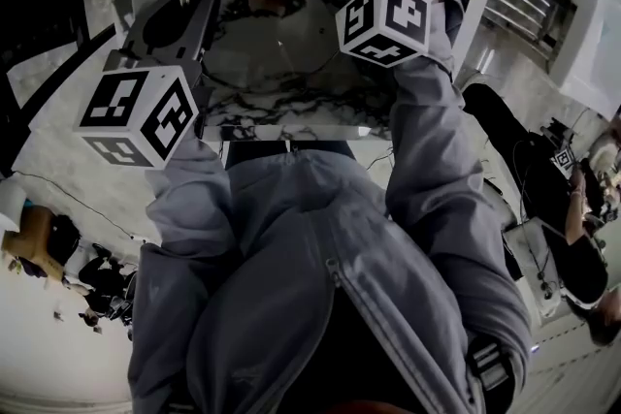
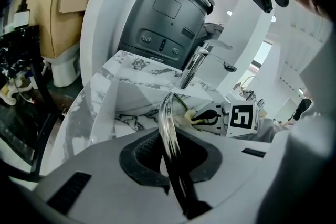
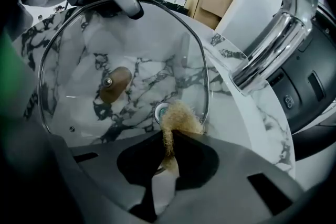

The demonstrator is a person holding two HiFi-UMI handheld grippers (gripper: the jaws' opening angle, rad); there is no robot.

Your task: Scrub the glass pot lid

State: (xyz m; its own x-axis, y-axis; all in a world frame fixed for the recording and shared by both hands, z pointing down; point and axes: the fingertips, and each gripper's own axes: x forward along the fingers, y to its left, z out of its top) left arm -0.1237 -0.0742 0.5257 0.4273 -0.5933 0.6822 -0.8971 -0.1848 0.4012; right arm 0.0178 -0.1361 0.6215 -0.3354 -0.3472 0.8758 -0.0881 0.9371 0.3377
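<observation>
The left gripper is clamped on the rim of the glass pot lid, holding it over the marble sink. The right gripper is closed on a tan scrub pad at the lid's near right rim. No suds show; scrubbing is judged barely begun, with most of the glass left to do.

Marble-veined sink, chrome faucet, dark grey appliance.
</observation>
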